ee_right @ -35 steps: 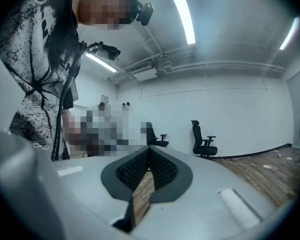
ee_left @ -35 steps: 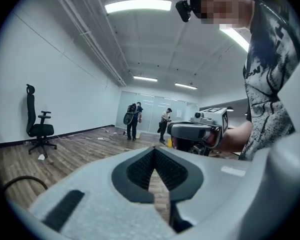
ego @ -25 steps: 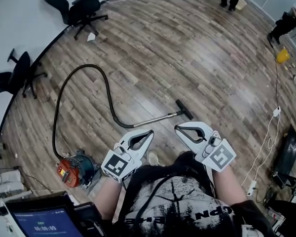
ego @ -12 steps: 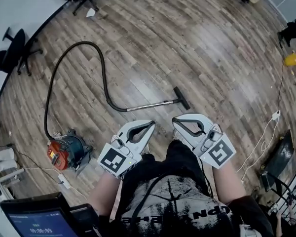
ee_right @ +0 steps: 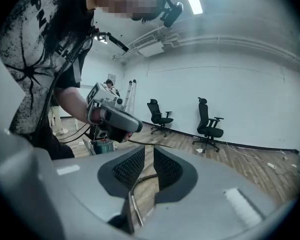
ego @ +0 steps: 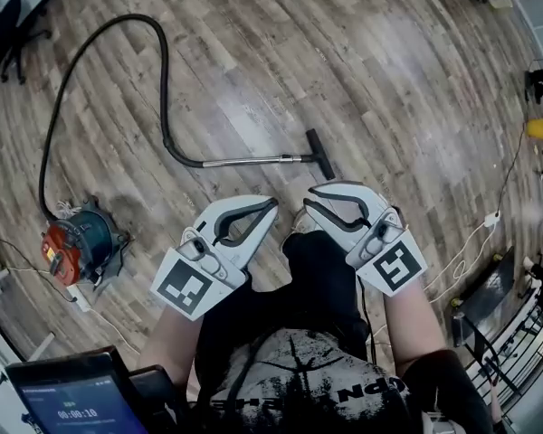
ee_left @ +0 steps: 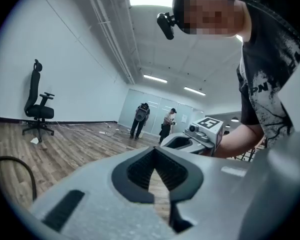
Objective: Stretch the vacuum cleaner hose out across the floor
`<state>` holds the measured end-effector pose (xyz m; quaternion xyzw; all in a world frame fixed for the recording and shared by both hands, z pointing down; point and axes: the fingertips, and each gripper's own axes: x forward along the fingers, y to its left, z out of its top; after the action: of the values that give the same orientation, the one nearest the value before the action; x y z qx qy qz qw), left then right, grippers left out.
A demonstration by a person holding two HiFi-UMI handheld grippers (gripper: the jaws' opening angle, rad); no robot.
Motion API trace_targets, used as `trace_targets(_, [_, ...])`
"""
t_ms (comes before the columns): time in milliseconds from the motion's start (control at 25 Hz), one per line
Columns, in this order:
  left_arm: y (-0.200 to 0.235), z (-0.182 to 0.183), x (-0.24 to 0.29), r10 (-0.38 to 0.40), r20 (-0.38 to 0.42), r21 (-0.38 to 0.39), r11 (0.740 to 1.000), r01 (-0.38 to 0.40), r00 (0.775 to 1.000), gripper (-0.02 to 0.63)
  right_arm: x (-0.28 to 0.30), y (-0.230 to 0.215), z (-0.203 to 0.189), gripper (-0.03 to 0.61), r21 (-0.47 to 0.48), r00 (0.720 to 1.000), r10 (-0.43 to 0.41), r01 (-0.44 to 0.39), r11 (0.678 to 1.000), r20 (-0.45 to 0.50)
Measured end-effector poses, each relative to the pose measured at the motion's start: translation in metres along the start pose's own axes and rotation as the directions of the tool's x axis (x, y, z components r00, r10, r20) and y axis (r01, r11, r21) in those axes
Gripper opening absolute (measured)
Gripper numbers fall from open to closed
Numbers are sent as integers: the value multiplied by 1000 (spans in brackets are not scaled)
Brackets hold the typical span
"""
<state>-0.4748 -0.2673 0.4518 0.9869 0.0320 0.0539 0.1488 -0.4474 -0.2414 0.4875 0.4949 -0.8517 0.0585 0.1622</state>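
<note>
The red and teal vacuum cleaner stands on the wood floor at the left. Its black hose loops away from it and back to a metal tube, which ends in a black floor nozzle. Both grippers hang in front of my body, short of the nozzle and touching nothing. My left gripper is shut and empty. My right gripper is opening, with a narrow gap and nothing between its pads. Through that gap the metal tube shows far off on the floor.
White cables and a yellow object lie along the right side. Office chairs stand by the white wall. Two people stand at the far end of the room. A tablet screen is at my lower left.
The head view has swung, so the vacuum, hose and nozzle sit higher and further left in the picture. The right gripper's jaws have parted slightly. The left gripper stays shut.
</note>
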Motion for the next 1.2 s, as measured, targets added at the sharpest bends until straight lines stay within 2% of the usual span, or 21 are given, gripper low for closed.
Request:
trace_targets(120, [36,-50,9,3,-22,50,999,-2,1000,0,39,-12,-69,99,-70,995,13,-20,997,-98])
trace_targets(200, [65,-91,16,10,-40,92,996,-6,999,0,70,-18,-125,148,-82,989,26,-38,996,-145])
trace_targets(320, [97,-147,31,-2,-10,116,993,3,1000,0,127,-18,-227,235,-74,973,83,-101,992,-215])
trace_targets(440, [123,-208,38,-1,4,125,992,0,1000,0,194,-3,-341,262,-48,936,159,-183,982,-314])
trace_targets(560, [151,-260,40,30,17,118,993,-32,999,0,256,10,-457,270,-14,866,230,-264,964,-444])
trace_targets(680, [171,-299,38,61,27,106,992,-63,998,0,298,20,-559,272,2,767,266,-326,945,-584])
trace_targets(760, [178,-318,33,71,30,78,994,-73,997,0,315,20,-610,270,3,711,256,-336,942,-655])
trace_targets(880, [185,-340,22,113,9,68,991,-114,994,0,329,19,-674,265,-18,633,222,-350,937,-741])
trace_targets(1040, [190,-360,10,172,-28,46,984,-171,985,1,324,18,-748,265,14,522,217,-365,931,-825])
trace_targets(1120, [192,-371,3,182,-53,36,983,-181,982,1,326,14,-765,246,11,491,209,-377,926,-846])
trace_targets(1200, [195,-384,-4,193,-88,32,981,-191,977,0,333,14,-772,206,17,490,209,-367,930,-846])
